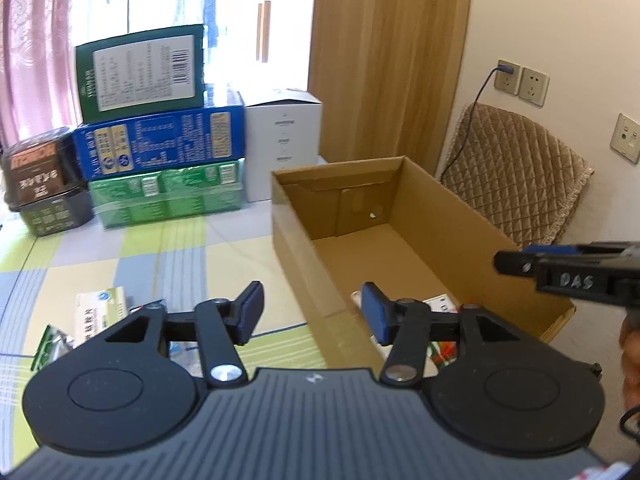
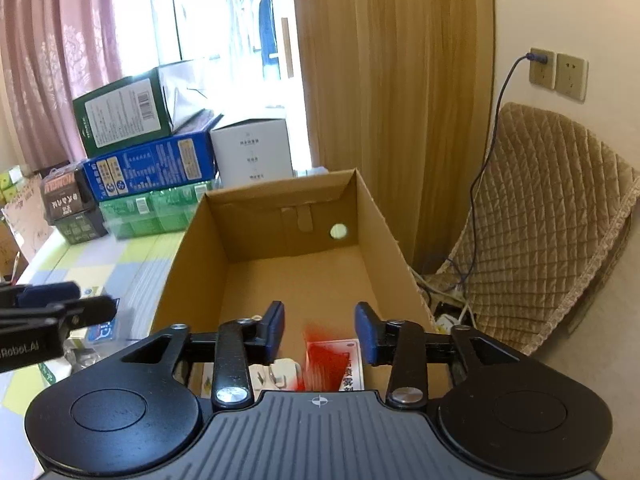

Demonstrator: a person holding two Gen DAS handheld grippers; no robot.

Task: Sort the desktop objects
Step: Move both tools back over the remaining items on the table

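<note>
Evidently the open brown cardboard box [image 2: 288, 264] serves as the collecting bin: the right gripper [image 2: 319, 330] hangs over its near end with jaws spread wide and empty, directly above a blurred red-and-white packet [image 2: 334, 364] and a white plug adapter [image 2: 276, 374] lying on the box floor. The left gripper [image 1: 312, 312], jaws equally wide and empty, straddles the box's left wall, near the small white-and-green medicine carton [image 1: 100, 310] and green foil sachet [image 1: 52, 344] unsorted on the checked tabletop [image 1: 160, 264], probably the next pick.
</note>
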